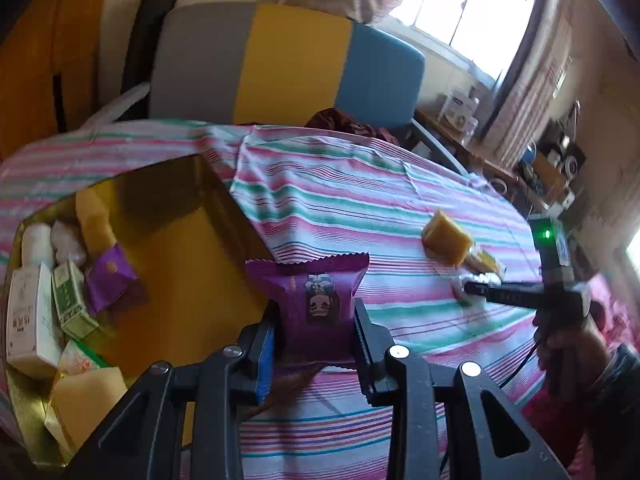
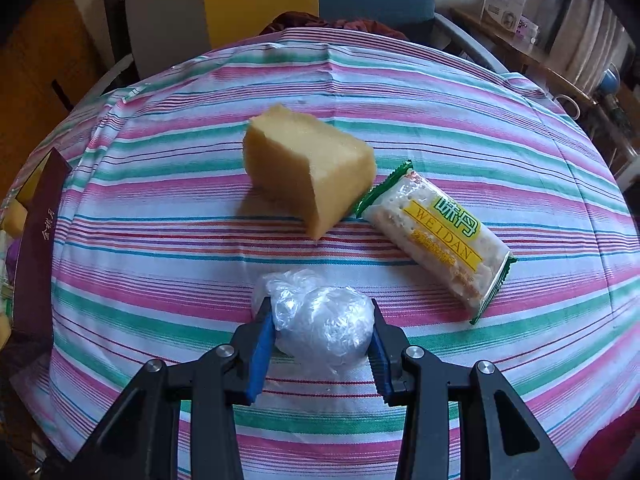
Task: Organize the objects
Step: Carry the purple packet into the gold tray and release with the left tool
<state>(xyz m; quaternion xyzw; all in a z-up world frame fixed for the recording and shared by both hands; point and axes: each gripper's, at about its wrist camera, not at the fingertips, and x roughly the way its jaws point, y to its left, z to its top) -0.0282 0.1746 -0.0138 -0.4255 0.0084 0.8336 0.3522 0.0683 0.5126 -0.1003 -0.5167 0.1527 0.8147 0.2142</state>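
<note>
- Left wrist view: the left tool [image 1: 314, 330] was clamped on a purple snack packet [image 1: 314, 300], held just beside the open gold-lined box [image 1: 192, 240] on the striped worktop [image 1: 360, 208]. The box already held a white bottle [image 1: 34, 240], a green carton [image 1: 74, 300] and another purple packet [image 1: 110, 276]. To finish well, I judged the packet should be carried over the bare yellow floor of the box, lowered, then released.
- Right wrist view: the right tool [image 2: 322, 330] bracketed a plastic-wrapped white ball [image 2: 324, 320] lying on the worktop, pads touching its sides; whether it was gripping firmly, I cannot tell. A yellow sponge block [image 2: 308, 164] and a Weidan cracker pack [image 2: 436, 236] lay beyond. A gentle squeeze seemed wise, since the wrap looked slippery.
</note>
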